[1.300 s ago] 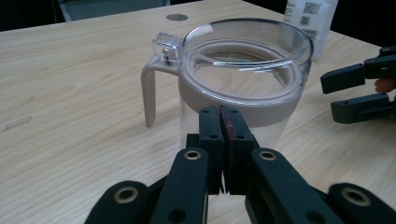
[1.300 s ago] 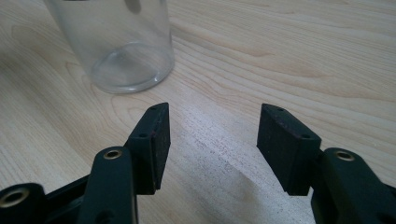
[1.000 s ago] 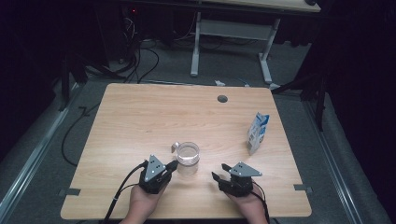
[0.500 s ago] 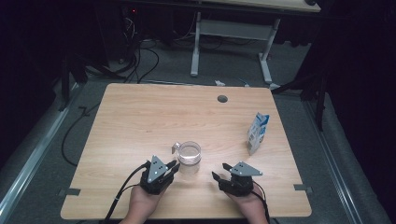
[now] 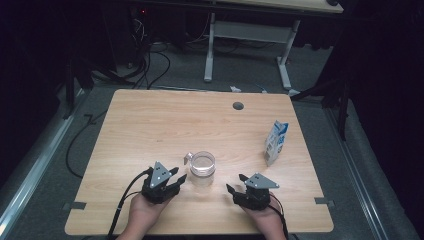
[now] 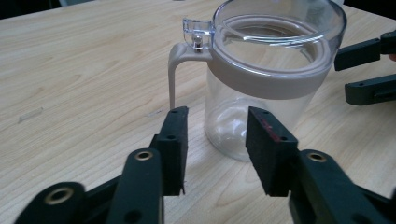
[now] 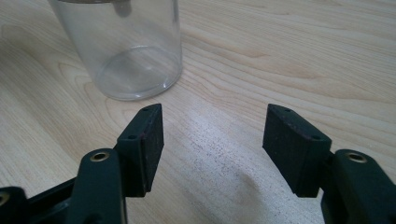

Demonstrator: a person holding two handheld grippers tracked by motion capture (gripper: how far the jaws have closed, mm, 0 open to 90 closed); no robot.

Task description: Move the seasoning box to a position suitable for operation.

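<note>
Jaws on both grippers stand apart with nothing pinched. Those of the left gripper have just been opening, about half spread, and the clear jug stands just beyond their tips, not between the pads. Those of the right gripper have also just been opening and stand wide over bare wood, the jug ahead and off to one side.

From above, the jug sits upright on the table, nearer the near edge than the far one and about midway between the side edges. The left gripper is just beside it, the right gripper a little farther off. Both hands come over the near edge, cut off by the bottom of the frame.

The jug's top is cut off in the right gripper view. Its clear wall makes it hard to tell whether anything is inside. In the left gripper view a pale collar rings the rim, and a thin handle and a small clear hinge tab sit on one side.

A small carton stands near the right edge, well apart from the jug. The far half of the table is open wood, with a round hole close to the far edge. The room around the table is too dark to read.
</note>
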